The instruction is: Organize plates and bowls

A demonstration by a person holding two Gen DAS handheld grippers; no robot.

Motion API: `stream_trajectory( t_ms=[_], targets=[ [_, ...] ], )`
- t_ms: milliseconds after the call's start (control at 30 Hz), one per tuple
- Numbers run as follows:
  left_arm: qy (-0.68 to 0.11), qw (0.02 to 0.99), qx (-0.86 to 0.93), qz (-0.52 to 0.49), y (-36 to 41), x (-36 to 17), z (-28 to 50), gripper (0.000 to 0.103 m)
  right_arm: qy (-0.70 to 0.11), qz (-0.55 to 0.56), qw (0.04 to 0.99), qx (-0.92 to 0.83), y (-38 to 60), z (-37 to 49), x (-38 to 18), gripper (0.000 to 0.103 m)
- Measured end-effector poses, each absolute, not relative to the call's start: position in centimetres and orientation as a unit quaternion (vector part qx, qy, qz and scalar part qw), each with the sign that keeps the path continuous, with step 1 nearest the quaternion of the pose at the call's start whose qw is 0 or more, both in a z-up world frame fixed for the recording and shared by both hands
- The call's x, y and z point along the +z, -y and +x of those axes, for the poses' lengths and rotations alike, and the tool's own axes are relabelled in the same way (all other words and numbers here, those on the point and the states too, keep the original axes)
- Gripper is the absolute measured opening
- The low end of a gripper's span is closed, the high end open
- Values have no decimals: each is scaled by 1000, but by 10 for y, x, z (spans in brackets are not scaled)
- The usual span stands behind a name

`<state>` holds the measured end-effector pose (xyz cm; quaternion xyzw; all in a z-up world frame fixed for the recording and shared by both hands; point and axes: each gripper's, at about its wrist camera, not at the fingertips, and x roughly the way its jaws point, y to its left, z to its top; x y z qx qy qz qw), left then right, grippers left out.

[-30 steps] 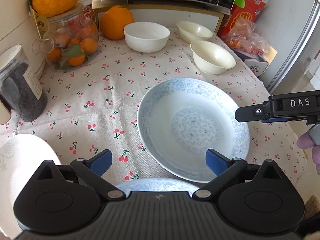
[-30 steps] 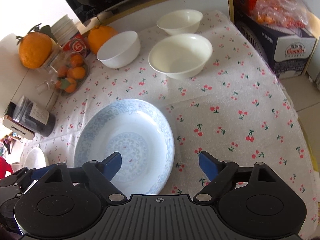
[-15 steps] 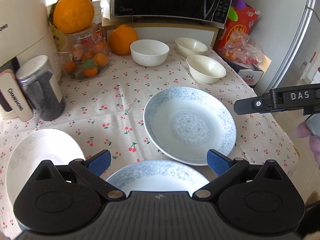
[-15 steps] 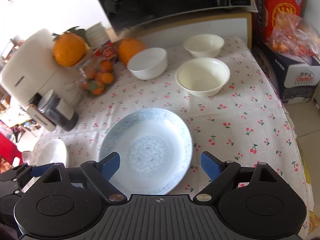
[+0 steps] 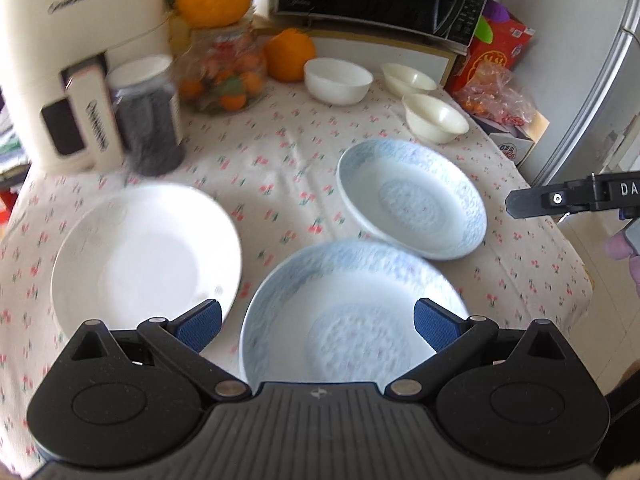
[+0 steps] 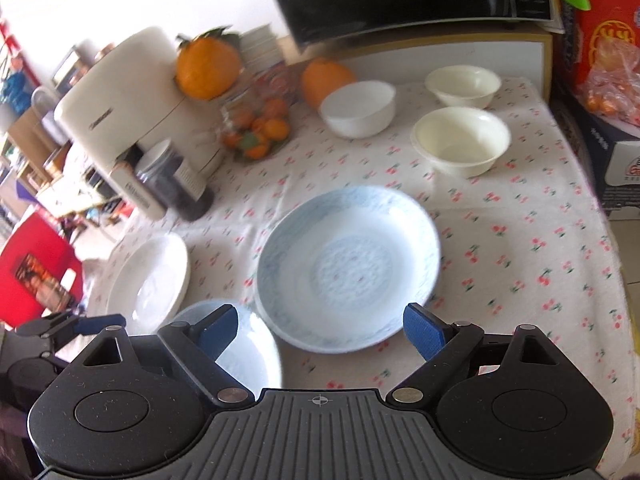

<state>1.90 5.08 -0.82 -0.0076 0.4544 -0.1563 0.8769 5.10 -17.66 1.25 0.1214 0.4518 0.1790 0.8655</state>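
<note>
Compared with a second ago, both cameras are pulled back and raised, so more of the cherry-print tablecloth is seen. A white plate and a near blue-patterned plate, earlier mostly cut off, are now shown whole. The left gripper is held wide open above that near plate, nothing gripped. The right gripper is likewise spread wide over the far blue-patterned plate. Three bowls are set near the table's back, all empty. Small oranges are held in a glass jar.
</note>
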Motion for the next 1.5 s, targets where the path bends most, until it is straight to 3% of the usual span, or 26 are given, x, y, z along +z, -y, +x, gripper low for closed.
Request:
stream_trajectory(
  t_ms=[267, 433, 1033, 1100, 1167, 1233, 1300, 1433, 1500],
  targets=[
    [-484, 858, -171, -22, -70, -13, 0, 102, -480, 80, 847, 214, 139, 34, -11, 91],
    [-519, 837, -170, -39, -80, -24, 0, 95, -499, 64, 832, 232, 123, 28, -24, 91],
    [-563, 800, -184, -94, -88, -50, 5, 44, -516, 100, 809, 262, 115, 28, -52, 88],
    [-566, 798, -182, -97, -89, -53, 8, 40, -518, 100, 808, 263, 114, 29, -53, 81],
    [-569, 796, -181, -100, -90, -55, 8, 33, -518, 96, 808, 262, 113, 29, -55, 68],
    [-570, 795, -180, -99, -90, -56, 7, 28, -521, 91, 808, 259, 111, 30, -59, 48],
    [-569, 796, -183, -95, -89, -56, 7, 19, -519, 79, 813, 252, 110, 29, -60, 40],
    [-564, 801, -183, -83, -87, -55, 5, 19, -520, 71, 818, 235, 114, 30, -59, 22],
    [-561, 803, -184, -83, -87, -54, 5, 19, -519, 72, 820, 233, 115, 30, -59, 20]
  ],
)
